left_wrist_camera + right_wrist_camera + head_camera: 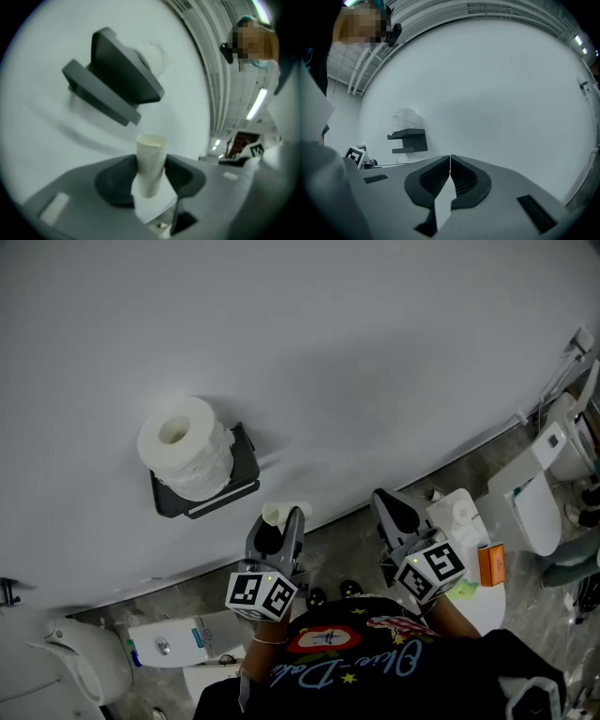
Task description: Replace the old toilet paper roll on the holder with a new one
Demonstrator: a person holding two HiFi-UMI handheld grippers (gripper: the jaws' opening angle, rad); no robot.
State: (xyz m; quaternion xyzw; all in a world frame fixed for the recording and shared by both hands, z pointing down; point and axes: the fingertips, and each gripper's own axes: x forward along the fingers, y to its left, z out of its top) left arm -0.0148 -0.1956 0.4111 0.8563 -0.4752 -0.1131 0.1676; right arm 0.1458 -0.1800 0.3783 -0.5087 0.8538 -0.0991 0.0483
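Observation:
A full white toilet paper roll sits on the dark grey holder fixed to the white wall. Below and to its right, my left gripper is shut on an empty cardboard tube. In the left gripper view the tube stands upright between the jaws, with the holder ahead and above and the roll partly hidden behind it. My right gripper is further right, shut and empty. Its jaws meet in the right gripper view, with the holder and roll far off to the left.
A white toilet stands on the stone floor at the right and another at the bottom left. A round white stand with an orange box is by my right hand. A person stands further along the wall.

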